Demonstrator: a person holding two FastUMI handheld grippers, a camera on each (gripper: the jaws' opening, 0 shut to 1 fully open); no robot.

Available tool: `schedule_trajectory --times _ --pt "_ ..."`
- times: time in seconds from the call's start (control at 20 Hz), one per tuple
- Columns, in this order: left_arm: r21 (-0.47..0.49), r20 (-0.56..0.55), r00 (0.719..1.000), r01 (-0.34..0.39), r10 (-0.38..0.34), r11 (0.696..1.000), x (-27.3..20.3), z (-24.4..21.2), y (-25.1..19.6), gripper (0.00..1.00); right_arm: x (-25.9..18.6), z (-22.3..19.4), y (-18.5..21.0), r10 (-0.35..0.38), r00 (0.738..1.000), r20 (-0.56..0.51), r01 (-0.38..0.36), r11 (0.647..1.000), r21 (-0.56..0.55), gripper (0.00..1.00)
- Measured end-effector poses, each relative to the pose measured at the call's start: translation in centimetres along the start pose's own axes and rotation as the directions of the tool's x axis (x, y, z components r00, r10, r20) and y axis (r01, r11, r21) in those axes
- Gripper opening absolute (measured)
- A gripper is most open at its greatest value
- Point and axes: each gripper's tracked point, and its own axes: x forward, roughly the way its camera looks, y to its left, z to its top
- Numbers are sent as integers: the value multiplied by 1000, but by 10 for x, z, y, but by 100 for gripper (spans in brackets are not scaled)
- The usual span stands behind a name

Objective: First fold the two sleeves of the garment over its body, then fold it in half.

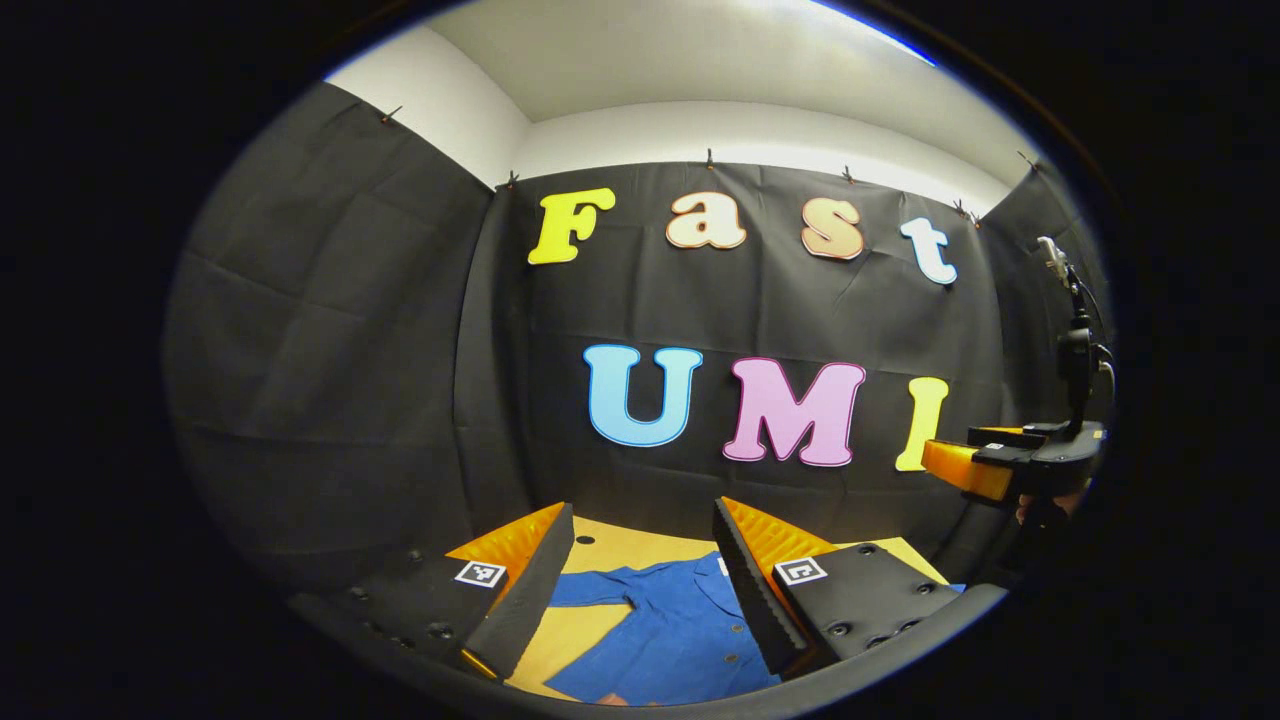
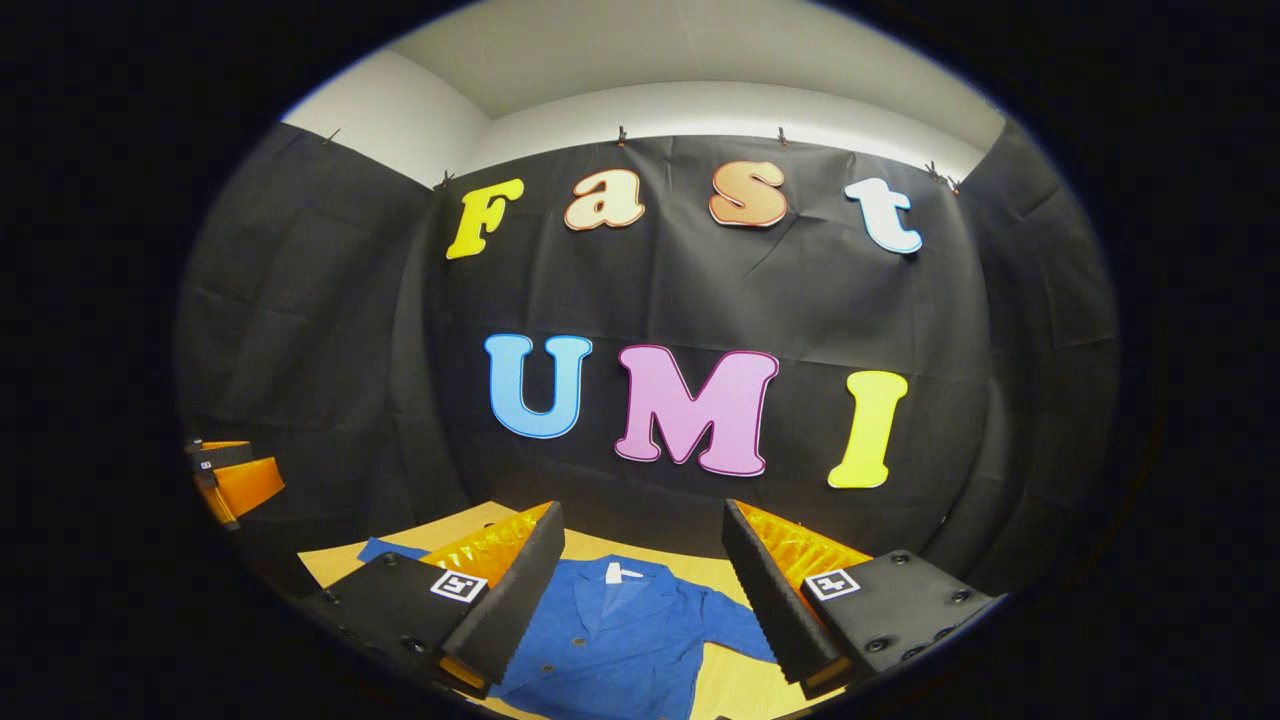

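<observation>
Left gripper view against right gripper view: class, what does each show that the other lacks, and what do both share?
Left gripper view: the right gripper held up at its right edge, with a hand beneath it.
Right gripper view: the left gripper at its left edge, and the collar in plain sight.
Shared: the blue garment lying flat on the wooden table, seen between the camera's own open gripper, with the black cloth wall behind.

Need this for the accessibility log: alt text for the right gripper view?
A blue button-up shirt lies flat and unfolded on a wooden table, seen between the right tongs, which hang open above it. Black cloth booth wall behind; the other tongs show at the left edge.
</observation>
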Motion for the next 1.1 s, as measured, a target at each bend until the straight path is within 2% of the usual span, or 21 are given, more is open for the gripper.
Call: schedule_trajectory --times 0.05,0.45,0.7,1.1 --pt "5 6 1000 2 -2 1000 0 3 0 80 1 1 1 0 1000 1 0 1000 4 96" --pt "-2 -7 1000 -22 22 1000 1 -2 5 80 7 5 9 24 1000 14 -24 1000 -8 96" --pt "-23 -1 999 -38 38 999 2 -2 7 80 9 0 0 11 1000 4 -11 1000 -6 96" --pt "-48 4 1000 -15 15 999 11 -4 -6 80 12 -5 -16 -15 1000 -4 15 1000 -3 96"
